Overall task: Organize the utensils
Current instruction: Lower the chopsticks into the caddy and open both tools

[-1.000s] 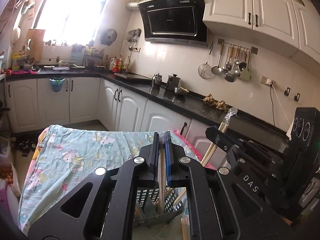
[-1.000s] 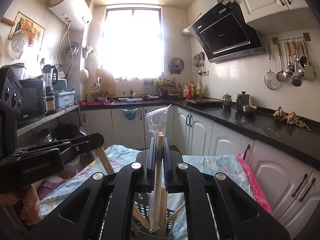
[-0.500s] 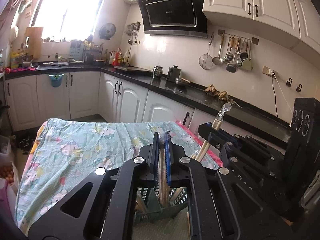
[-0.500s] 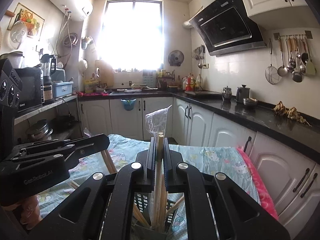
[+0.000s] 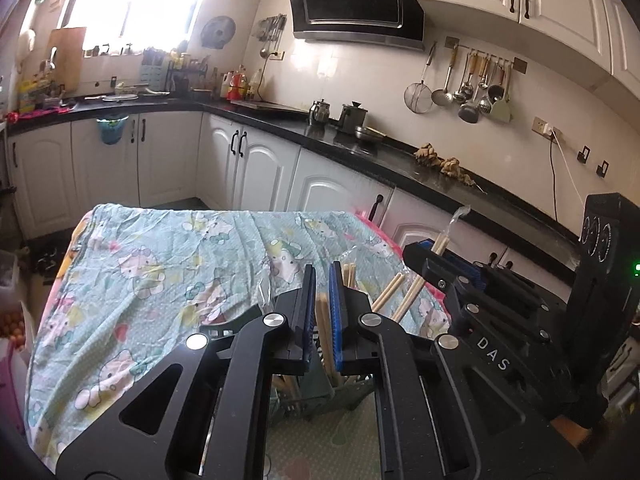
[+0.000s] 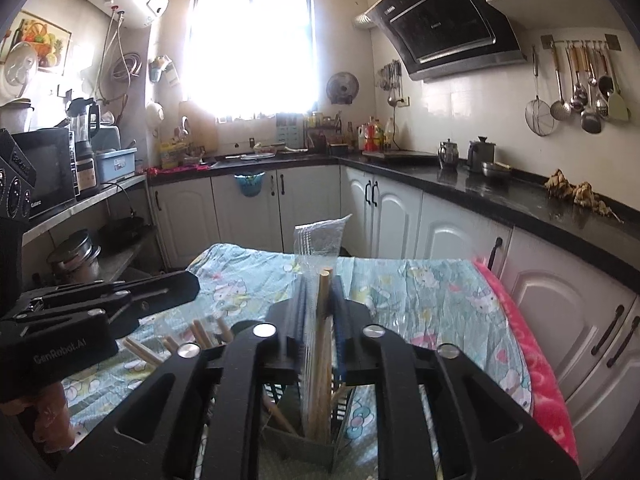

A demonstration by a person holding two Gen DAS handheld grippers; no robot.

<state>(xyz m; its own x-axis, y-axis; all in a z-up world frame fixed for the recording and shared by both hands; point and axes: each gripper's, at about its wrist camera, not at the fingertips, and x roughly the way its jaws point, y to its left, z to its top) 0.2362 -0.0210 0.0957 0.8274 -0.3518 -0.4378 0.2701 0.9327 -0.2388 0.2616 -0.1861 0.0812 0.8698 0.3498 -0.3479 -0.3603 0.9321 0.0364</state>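
Note:
A dark slotted utensil holder point(image 5: 320, 396) stands on the cloth-covered table; it also shows in the right wrist view point(image 6: 308, 436). My left gripper point(image 5: 321, 276) is nearly shut around wooden chopsticks point(image 5: 325, 332) that stand in the holder. My right gripper point(image 6: 320, 284) is shut on a pair of wooden chopsticks in a clear plastic sleeve point(image 6: 320, 320), their lower ends inside the holder. More loose chopsticks point(image 5: 390, 292) lean in the holder. The right gripper also shows in the left wrist view point(image 5: 436, 254), the left gripper in the right wrist view point(image 6: 160, 288).
A pale green patterned cloth point(image 5: 168, 276) covers the table, with a pink edge point(image 6: 532, 364) on the right. White cabinets and a black counter point(image 6: 480, 192) run behind. A shelf with a microwave point(image 6: 44, 172) stands at the left.
Both grippers have lowered towards the holder with their chopsticks. The sleeved chopsticks now reach deeper into the holder. The left jaws have parted slightly.

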